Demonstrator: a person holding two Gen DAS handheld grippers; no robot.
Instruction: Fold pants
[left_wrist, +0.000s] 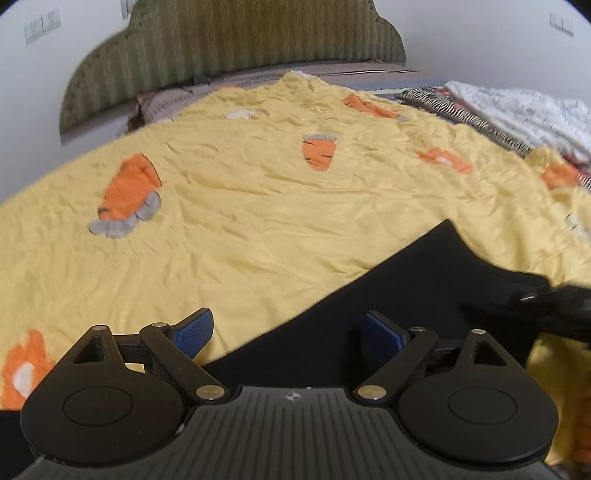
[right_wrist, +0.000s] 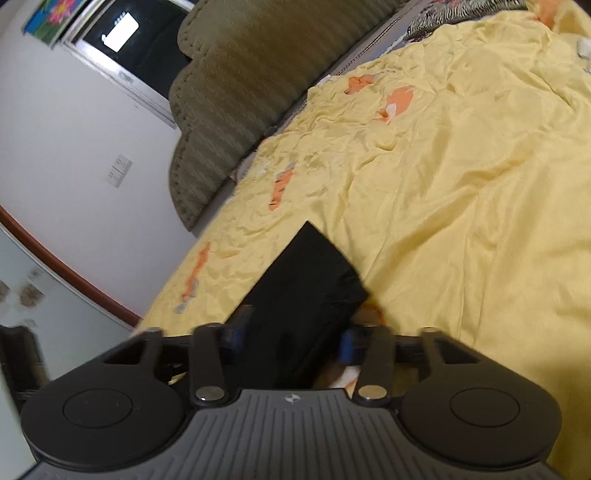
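Observation:
The black pants (left_wrist: 399, 291) lie on a yellow bedsheet (left_wrist: 258, 206) with orange carrot prints. My left gripper (left_wrist: 288, 332) is open; its blue-padded fingers straddle the near edge of the pants without pinching them. In the right wrist view the pants (right_wrist: 306, 280) show as a dark folded slab running between the fingers of my right gripper (right_wrist: 291, 339), which is open wide around it. A dark shape that looks like the right gripper (left_wrist: 554, 302) shows at the right edge of the left wrist view, at the pants' far end.
A green padded headboard (left_wrist: 236, 40) and white wall stand behind the bed. Zebra-striped and white printed bedding (left_wrist: 498, 110) is piled at the far right. In the right wrist view a dark window (right_wrist: 136, 40) and wall switch (right_wrist: 119, 170) are at left.

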